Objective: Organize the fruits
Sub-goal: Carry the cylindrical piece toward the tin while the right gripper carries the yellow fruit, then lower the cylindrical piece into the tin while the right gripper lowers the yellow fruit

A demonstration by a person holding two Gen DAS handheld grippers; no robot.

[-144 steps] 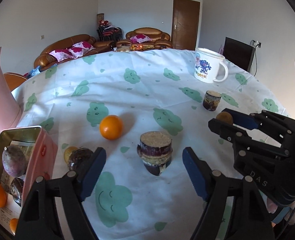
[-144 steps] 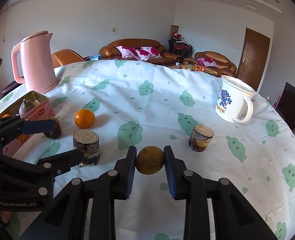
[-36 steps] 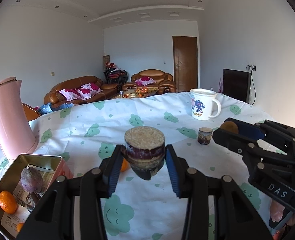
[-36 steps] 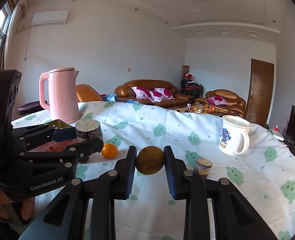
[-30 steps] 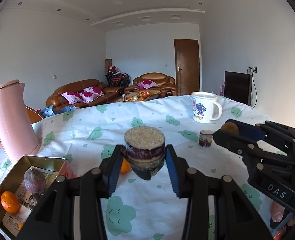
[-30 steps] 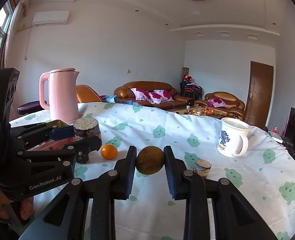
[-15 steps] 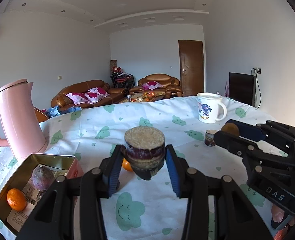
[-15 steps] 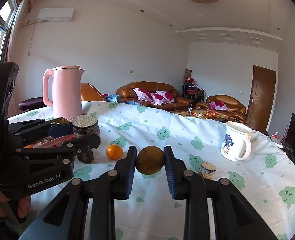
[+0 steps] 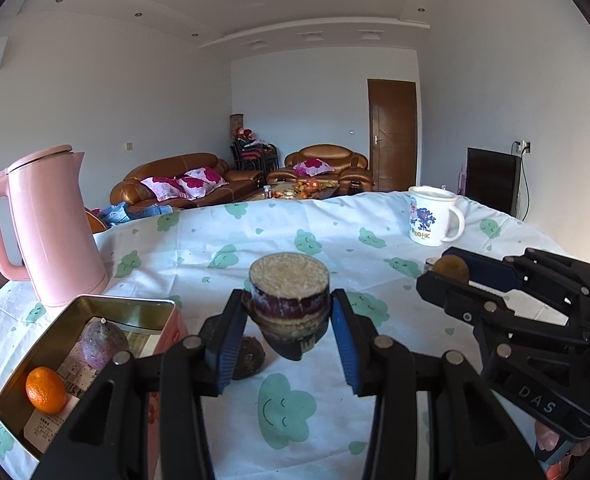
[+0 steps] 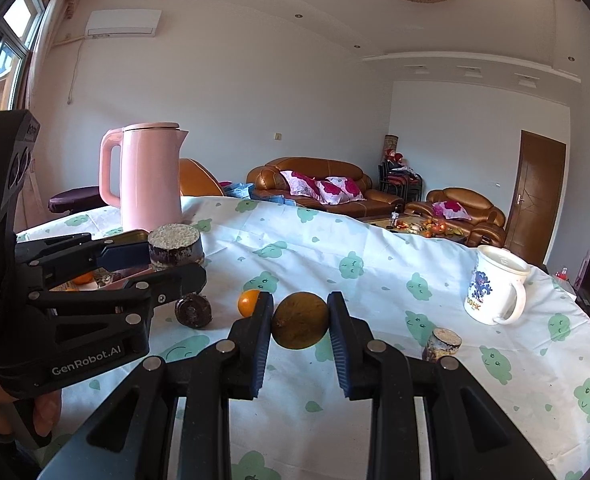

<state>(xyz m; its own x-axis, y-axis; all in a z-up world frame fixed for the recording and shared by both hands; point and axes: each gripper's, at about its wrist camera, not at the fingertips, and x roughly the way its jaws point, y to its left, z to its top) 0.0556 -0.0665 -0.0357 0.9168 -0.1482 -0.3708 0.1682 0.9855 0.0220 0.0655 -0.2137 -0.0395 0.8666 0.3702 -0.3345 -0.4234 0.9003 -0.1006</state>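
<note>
My left gripper (image 9: 289,301) is shut on a short sugar-cane chunk (image 9: 289,278) with purple skin and a pale cut top, held in the air above the tablecloth. Below it to the left stands an open tin (image 9: 129,303) that holds a purple fruit (image 9: 103,342) and a small orange (image 9: 46,390). A dark round fruit (image 9: 250,358) lies on the cloth beside the tin. My right gripper (image 10: 300,303) is shut on a brownish-yellow round fruit (image 10: 300,326), also off the table. An orange (image 10: 247,303) lies on the cloth behind its left finger.
A pink kettle (image 9: 51,232) stands behind the tin. A white printed mug (image 10: 495,294) stands at the right, with a small cane piece (image 10: 441,344) in front of it. A person's hand (image 10: 35,408) holds the left gripper's handle. Sofas and a door lie beyond the table.
Both grippers have drifted a little to the left with their loads; the tin and kettle now sit further toward the middle of the left wrist view. Neither grip has changed.
</note>
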